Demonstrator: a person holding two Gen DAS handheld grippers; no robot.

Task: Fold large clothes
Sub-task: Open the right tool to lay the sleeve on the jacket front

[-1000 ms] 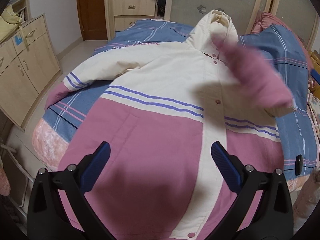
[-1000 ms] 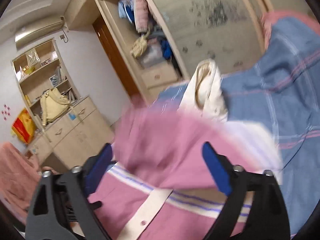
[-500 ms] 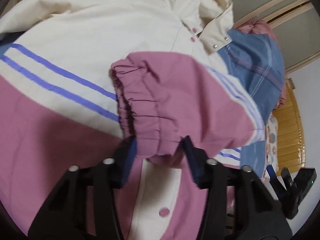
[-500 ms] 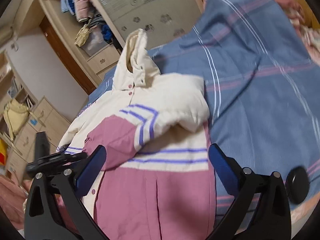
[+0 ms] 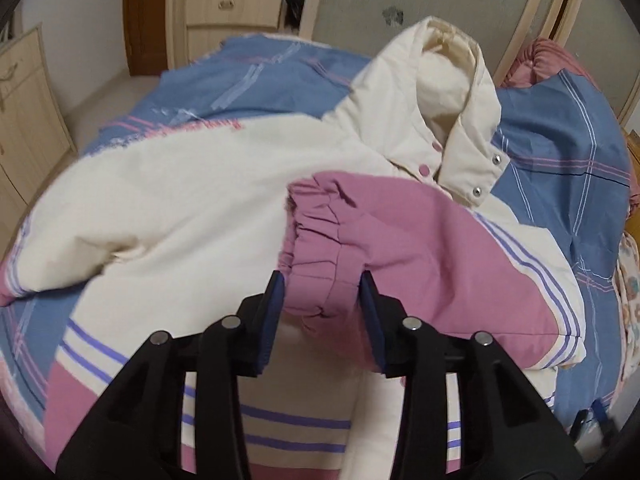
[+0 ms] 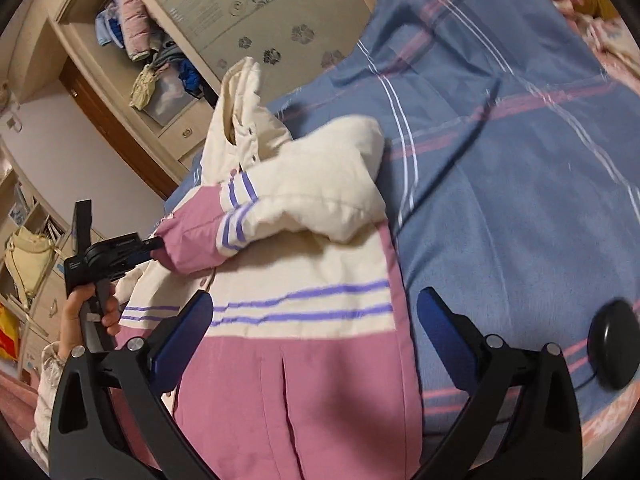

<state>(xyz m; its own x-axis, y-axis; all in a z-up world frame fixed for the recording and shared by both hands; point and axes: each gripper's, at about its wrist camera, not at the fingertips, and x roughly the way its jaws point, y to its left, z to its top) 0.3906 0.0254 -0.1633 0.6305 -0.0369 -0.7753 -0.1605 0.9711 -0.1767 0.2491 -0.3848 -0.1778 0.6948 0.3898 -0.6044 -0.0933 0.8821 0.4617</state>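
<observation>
My left gripper (image 5: 322,300) pinches the gathered, elastic pink cuff (image 5: 316,248) of the puffy cream-and-pink jacket (image 6: 304,320), which lies on the blue plaid bedspread (image 6: 500,160). That sleeve now lies folded across the chest, no longer mid-swing as a second ago. My right gripper (image 6: 316,344) hangs wide open and empty over the near hem.

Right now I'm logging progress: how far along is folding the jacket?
Early. Done: jacket lies front-up on the bed. In hand: left gripper clamps the pink cuff, sleeve across the chest; right gripper open. Left: other sleeve, hood, body.
</observation>
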